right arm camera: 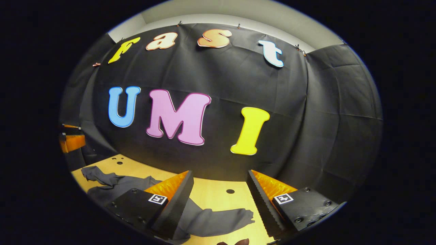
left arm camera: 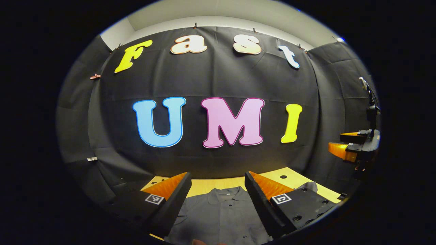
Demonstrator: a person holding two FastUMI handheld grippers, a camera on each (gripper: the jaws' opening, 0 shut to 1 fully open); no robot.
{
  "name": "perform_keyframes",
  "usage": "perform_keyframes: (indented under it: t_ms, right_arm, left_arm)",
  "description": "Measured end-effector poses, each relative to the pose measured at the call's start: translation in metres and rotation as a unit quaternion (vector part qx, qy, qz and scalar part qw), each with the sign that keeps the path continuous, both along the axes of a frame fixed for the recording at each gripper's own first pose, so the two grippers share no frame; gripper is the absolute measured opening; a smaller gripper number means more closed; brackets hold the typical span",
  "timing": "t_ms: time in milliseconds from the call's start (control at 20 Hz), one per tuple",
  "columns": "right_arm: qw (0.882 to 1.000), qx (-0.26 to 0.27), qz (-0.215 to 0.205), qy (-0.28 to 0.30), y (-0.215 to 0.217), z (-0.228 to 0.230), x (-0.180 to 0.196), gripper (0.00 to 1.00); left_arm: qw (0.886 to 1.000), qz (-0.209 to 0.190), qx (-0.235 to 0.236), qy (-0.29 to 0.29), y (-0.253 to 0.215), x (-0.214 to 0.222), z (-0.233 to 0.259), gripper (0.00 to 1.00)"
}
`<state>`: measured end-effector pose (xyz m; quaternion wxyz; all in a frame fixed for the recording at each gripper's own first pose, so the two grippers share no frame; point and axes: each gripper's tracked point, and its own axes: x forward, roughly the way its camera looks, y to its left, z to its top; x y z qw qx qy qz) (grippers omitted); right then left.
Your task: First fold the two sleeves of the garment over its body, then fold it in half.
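- Garment (left arm camera: 221, 214), a dark collared shirt, lies flat on the wooden table (left arm camera: 218, 185), collar toward the far wall.
- Left gripper (left arm camera: 216, 197) hangs above it, fingers spread, empty.
- Right gripper (right arm camera: 219, 200) hangs spread above the outstretched sleeve (right arm camera: 214, 221).
- Risk: a shallow pinch may let the sleeve slip.
- Bare table surrounds the sleeve.

I see both grippers, left gripper (left arm camera: 217, 190) and right gripper (right arm camera: 219, 190): wedge-shaped ridged fingers, square fiducial tags, black screwed mounting blocks.
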<state>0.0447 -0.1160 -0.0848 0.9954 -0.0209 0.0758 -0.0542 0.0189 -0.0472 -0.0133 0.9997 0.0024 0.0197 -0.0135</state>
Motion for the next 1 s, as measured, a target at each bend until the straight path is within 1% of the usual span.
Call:
perform_keyframes:
  t_ms: [150, 450, 750, 1000]
  right_arm:
    - [1.000, 0.005, -0.006, 0.027, -0.025, -0.032, 0.015, 0.98]
    - [0.995, 0.037, -0.022, 0.093, -0.069, -0.117, 0.045, 0.98]
    - [0.985, 0.048, -0.028, 0.160, -0.107, -0.206, 0.063, 0.98]
    - [0.975, 0.063, -0.024, 0.210, -0.123, -0.268, 0.067, 0.98]
  left_arm:
    - [1.000, 0.002, 0.005, 0.010, -0.008, 0.012, -0.006, 0.99]
    - [0.999, 0.010, 0.008, 0.034, -0.027, 0.035, -0.019, 0.99]
    - [0.998, 0.020, 0.012, 0.060, -0.044, 0.053, -0.034, 0.99]
    - [0.996, 0.034, 0.011, 0.081, -0.049, 0.062, -0.046, 0.99]
